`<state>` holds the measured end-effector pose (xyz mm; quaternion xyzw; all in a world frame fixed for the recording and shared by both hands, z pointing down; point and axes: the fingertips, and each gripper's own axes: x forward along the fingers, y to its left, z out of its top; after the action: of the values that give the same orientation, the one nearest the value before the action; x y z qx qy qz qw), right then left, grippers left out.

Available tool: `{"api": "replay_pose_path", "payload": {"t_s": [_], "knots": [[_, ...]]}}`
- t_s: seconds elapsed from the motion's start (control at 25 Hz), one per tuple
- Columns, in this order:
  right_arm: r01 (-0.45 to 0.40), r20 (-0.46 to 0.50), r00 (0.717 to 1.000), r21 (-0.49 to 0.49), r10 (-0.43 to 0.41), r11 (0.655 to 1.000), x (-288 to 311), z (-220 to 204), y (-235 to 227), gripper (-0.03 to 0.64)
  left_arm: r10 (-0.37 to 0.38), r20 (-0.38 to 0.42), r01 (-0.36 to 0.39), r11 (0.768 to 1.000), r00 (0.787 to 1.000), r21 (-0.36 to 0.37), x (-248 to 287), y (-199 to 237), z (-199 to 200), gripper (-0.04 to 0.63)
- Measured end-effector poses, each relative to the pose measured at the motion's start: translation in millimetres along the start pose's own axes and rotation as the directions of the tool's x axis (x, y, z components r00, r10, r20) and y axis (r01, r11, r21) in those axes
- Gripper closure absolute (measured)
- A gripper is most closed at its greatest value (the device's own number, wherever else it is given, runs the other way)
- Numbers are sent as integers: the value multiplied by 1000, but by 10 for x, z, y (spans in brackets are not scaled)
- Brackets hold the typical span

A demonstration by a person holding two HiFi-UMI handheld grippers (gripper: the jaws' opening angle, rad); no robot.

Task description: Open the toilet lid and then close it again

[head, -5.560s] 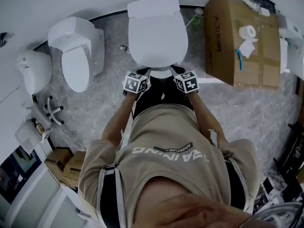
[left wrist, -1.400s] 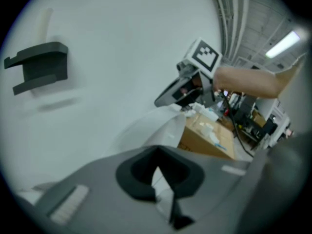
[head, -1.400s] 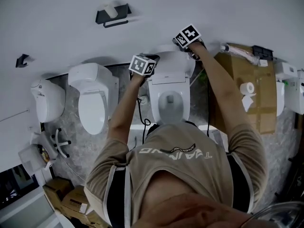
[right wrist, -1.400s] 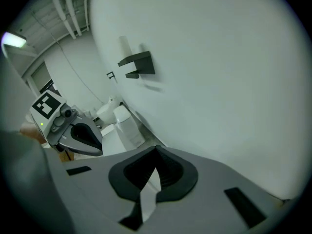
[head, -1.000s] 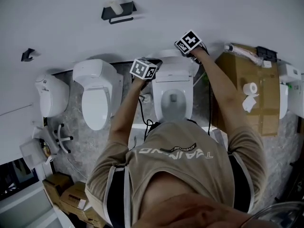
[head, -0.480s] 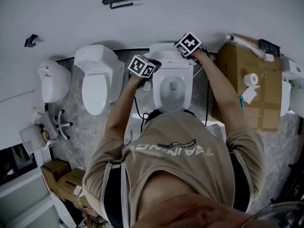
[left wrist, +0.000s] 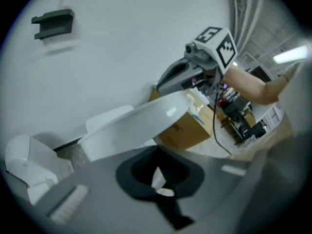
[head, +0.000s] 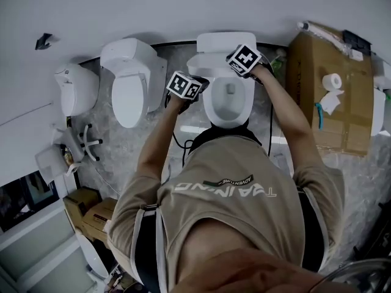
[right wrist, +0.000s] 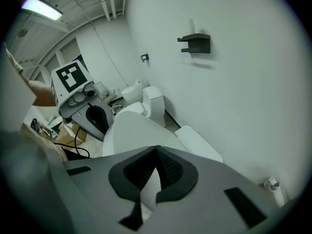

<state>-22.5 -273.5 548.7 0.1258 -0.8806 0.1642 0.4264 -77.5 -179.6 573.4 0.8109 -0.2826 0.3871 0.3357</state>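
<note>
The lid hangs half-lowered over the seat, hinged at the toilet's rear edge. The left gripper and right gripper each pinch its rim on opposite sides. Such shallow bites could slip, and the lid would then slam onto the seat.

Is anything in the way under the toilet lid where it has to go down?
Nothing I can see. The toilet lid is partly raised, held by the left tongs and right tongs, and the seat below it looks bare.
</note>
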Motion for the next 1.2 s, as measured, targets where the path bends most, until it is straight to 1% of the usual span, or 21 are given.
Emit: {"api": "replay_pose_path", "payload": {"t_s": [0.2, 0.28, 0.4, 0.48, 0.6, 0.72, 0.8, 0.88, 0.96, 1.04, 1.12, 1.2], "knots": [[3, 5, 1000, 62, -3, 998, 23, -215, 249, 606, -15, -15, 16, 1000, 1000, 20, 1, -120, -248, 592], [6, -4, 1000, 82, -5, 997, 37, -310, 363, 606, -38, -26, 39, 999, 999, 38, 4, -190, -354, 592], [32, -31, 999, 99, -29, 995, 81, -488, 502, 606, -76, -50, 80, 994, 996, 75, 51, -293, -523, 592], [50, -49, 998, 127, -44, 991, 127, -624, 596, 606, -102, -57, 106, 990, 993, 88, 69, -347, -620, 592], [65, -87, 995, 178, -49, 982, 210, -870, 755, 606, -138, -65, 144, 984, 988, 101, 89, -430, -733, 592], [80, -141, 989, 206, -51, 975, 313, -1132, 922, 606, -161, -90, 172, 976, 983, 135, 102, -518, -831, 592], [85, -174, 984, 230, -45, 970, 398, -1283, 1026, 606, -164, -91, 177, 971, 982, 158, 84, -535, -851, 592], [91, -198, 980, 270, -37, 959, 489, -1392, 1125, 606, -141, -77, 152, 975, 987, 164, 59, -459, -856, 592], [108, -198, 979, 347, -40, 932, 574, -1478, 1188, 606, -94, -66, 103, 984, 993, 147, 97, -318, -895, 592], [129, -195, 980, 428, -48, 895, 641, -1589, 1250, 606, -75, -76, 83, 990, 994, 111, 226, -238, -1005, 592], [153, -207, 977, 476, -59, 866, 697, -1710, 1311, 606, -91, -97, 97, 994, 991, 53, 387, -225, -1171, 592], [174, -225, 972, 506, -66, 845, 753, -1823, 1370, 606, -116, -109, 114, 993, 987, -22, 533, -228, -1361, 592]]}}
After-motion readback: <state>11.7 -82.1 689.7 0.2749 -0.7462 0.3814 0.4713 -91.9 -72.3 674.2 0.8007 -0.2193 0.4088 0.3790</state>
